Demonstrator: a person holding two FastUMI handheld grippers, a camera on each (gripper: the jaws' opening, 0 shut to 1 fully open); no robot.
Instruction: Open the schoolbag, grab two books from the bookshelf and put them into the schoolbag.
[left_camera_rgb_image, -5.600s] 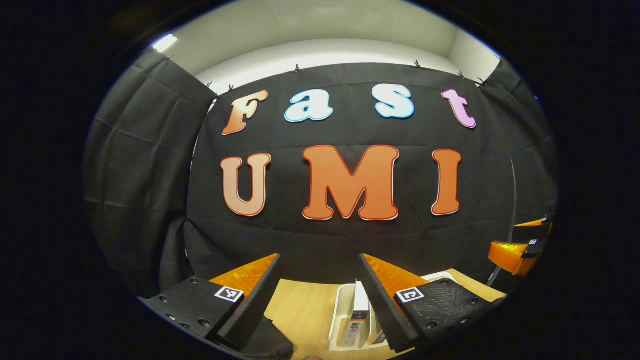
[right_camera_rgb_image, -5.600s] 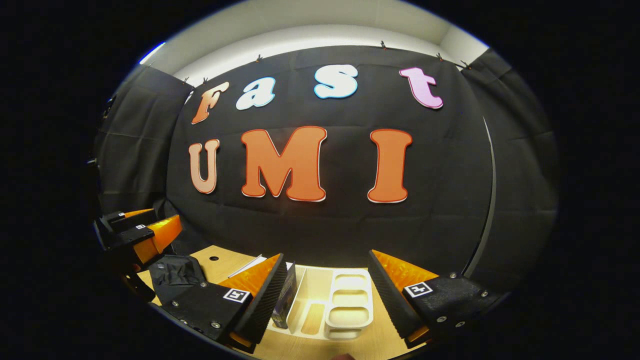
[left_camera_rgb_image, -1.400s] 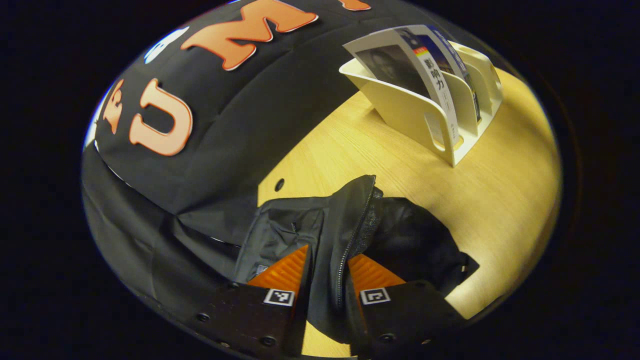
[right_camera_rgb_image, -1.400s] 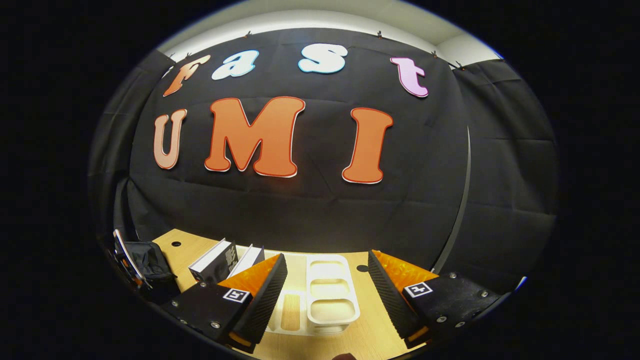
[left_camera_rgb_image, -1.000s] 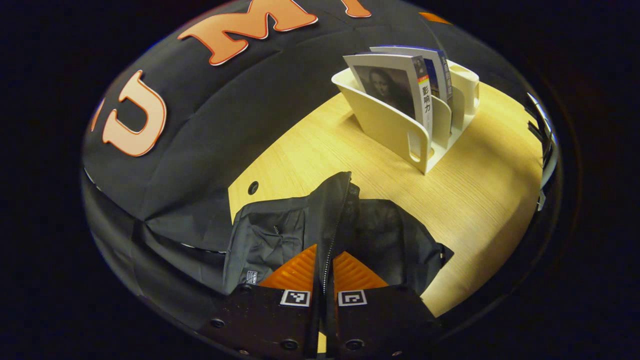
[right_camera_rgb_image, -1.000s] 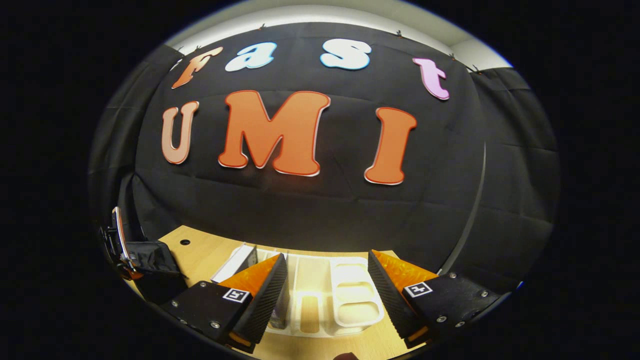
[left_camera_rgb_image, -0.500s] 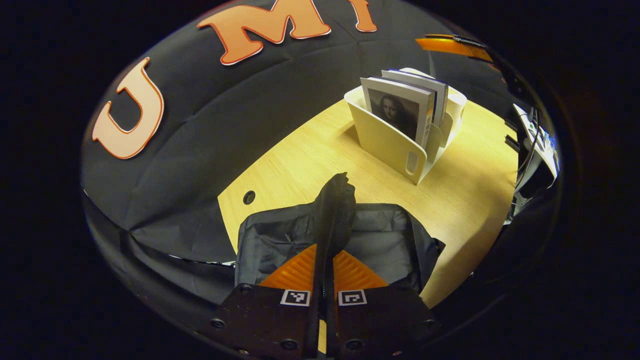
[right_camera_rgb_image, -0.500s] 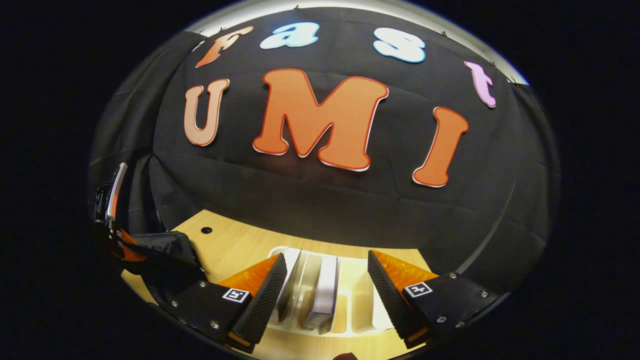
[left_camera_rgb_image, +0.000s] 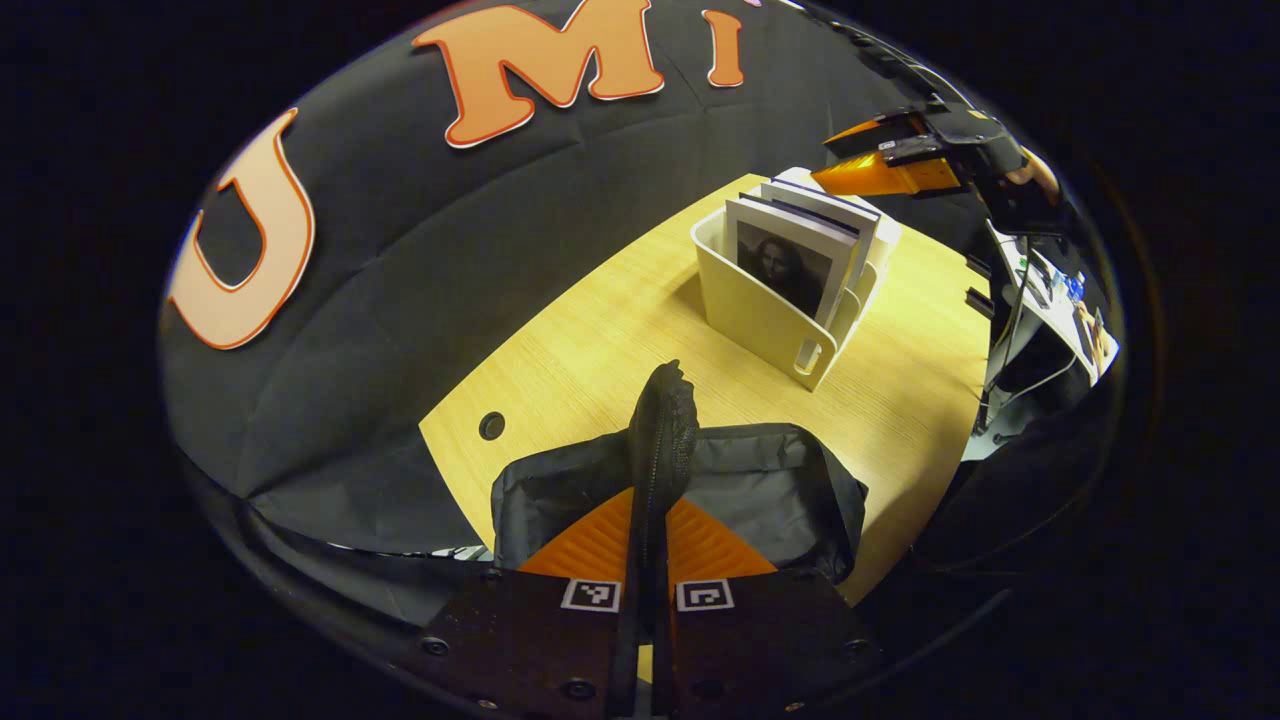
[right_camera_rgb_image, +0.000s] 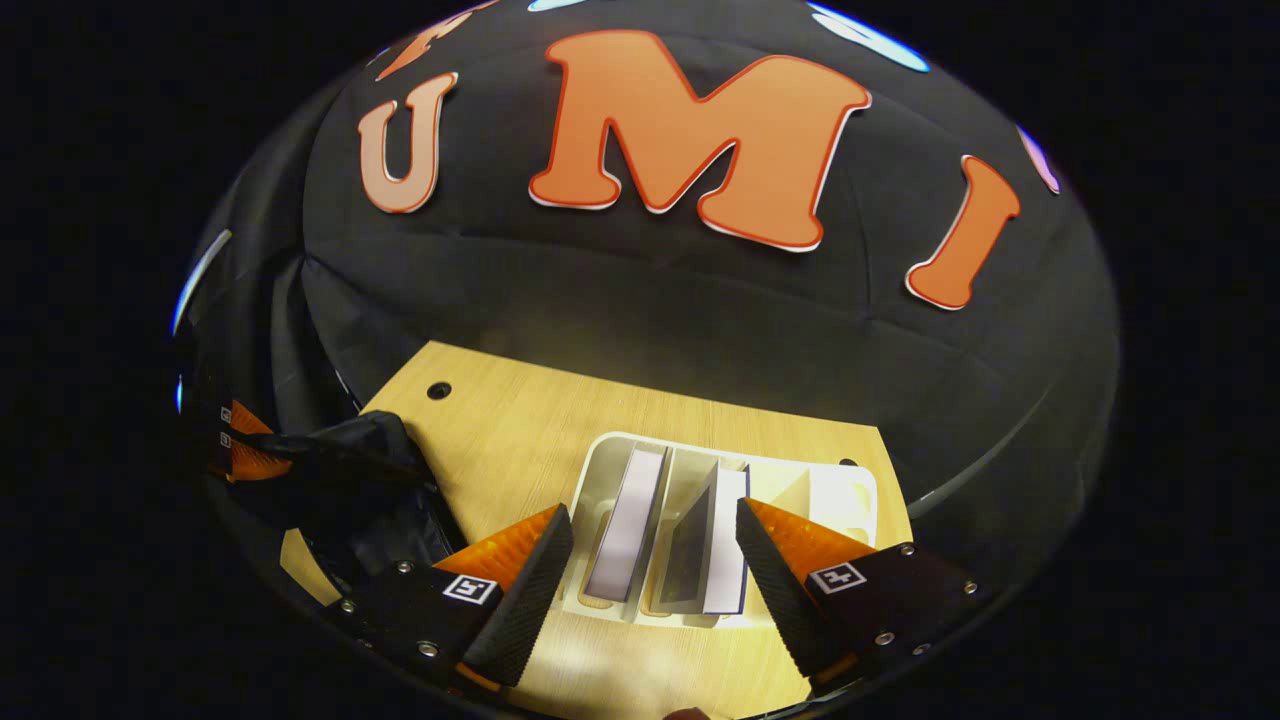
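The black schoolbag (left_camera_rgb_image: 770, 490) lies on the wooden table (left_camera_rgb_image: 600, 340), its zipped rim pulled up into a ridge. My left gripper (left_camera_rgb_image: 650, 497) is shut on that rim. Beyond it stands the white bookshelf (left_camera_rgb_image: 760, 325) with two upright books (left_camera_rgb_image: 790, 265). Above the shelf hangs my right gripper (left_camera_rgb_image: 880, 160), open. In the right gripper view, my right gripper (right_camera_rgb_image: 655, 560) looks down on the bookshelf (right_camera_rgb_image: 840, 490), with a pale book (right_camera_rgb_image: 625, 520) and a dark book (right_camera_rgb_image: 715, 545) between the lines of its fingers, untouched. The schoolbag (right_camera_rgb_image: 350, 480) and left gripper (right_camera_rgb_image: 240, 450) sit far left.
A cable hole (left_camera_rgb_image: 491, 425) pierces the table near the black cloth wall. The table's right edge (left_camera_rgb_image: 975, 330) drops off beside the shelf, with cables and clutter (left_camera_rgb_image: 1050, 290) beyond it. Bare wood (right_camera_rgb_image: 520, 420) lies between bag and shelf.
My left gripper came down, shut on the bag's zipper rim and lifted it. My right gripper tilted down and moved over the shelf, above the two books.
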